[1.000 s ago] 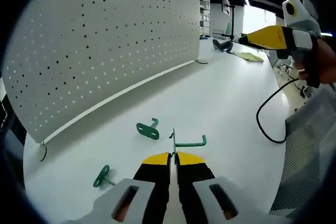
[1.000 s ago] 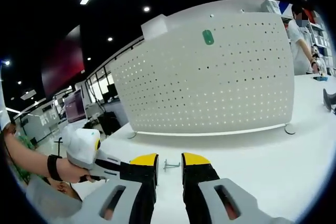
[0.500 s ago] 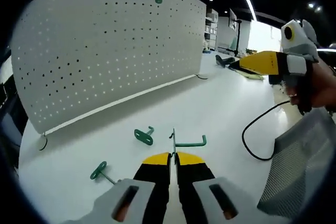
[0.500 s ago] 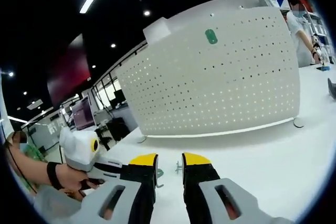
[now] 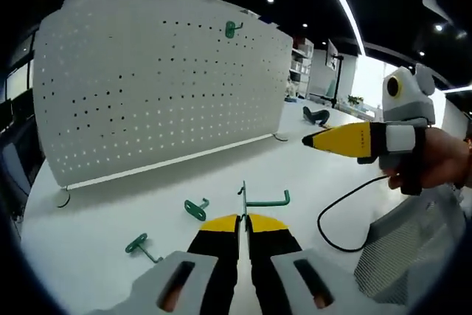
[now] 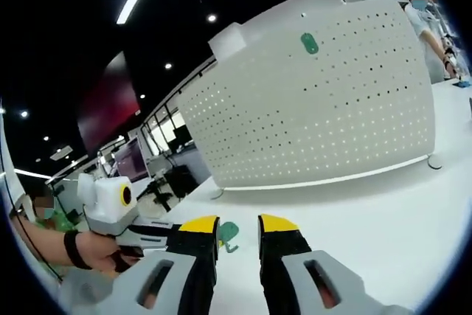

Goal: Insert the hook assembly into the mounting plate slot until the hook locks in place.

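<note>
my left gripper has its jaws clenched on a green hook, carried above the white table, well short of the pegboard. my right gripper is released, holding nothing. step in hand, i judge: transport. next, i must align the hook's back with a pegboard slot.

Matt white perforated board; green painted hook between fingers; smooth glossy white table.
</note>
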The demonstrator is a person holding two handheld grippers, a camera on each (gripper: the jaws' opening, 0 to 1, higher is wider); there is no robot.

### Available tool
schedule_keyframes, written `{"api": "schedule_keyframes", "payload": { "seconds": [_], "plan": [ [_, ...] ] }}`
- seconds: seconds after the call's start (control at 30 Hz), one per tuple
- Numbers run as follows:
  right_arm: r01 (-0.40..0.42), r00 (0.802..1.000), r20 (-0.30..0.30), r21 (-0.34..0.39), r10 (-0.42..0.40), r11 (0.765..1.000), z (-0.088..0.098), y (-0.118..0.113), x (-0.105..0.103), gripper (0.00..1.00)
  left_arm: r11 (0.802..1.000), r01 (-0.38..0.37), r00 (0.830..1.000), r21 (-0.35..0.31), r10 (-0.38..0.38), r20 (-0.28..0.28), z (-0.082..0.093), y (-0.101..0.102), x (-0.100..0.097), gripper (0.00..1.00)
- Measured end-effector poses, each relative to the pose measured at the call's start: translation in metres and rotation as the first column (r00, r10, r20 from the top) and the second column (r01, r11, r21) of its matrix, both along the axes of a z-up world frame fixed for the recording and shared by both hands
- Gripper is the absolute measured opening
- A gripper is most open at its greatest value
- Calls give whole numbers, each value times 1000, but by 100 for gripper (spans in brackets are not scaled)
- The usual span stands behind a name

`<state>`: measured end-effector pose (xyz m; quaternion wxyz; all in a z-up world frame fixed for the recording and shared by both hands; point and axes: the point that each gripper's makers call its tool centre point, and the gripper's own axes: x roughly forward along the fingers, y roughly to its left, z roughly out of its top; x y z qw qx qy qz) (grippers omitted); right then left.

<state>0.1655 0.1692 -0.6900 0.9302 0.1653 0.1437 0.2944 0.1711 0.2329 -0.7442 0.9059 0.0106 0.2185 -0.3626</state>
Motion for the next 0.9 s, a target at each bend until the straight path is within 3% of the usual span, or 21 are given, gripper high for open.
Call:
{"api": "schedule_keyframes", "payload": {
  "seconds": [0.4, 0.9],
  "plan": [
    [-83, 996, -13, 40, 84, 996, 5, 25, -15, 19, 995, -18, 995, -93, 27, 95, 41, -1, -13, 4],
    [-122, 992, -19, 132, 126, 984, 19, 43, -24, 10, 989, 1, 989, -147, 21, 148, 64, -4, -32, 4]
  ]
}}
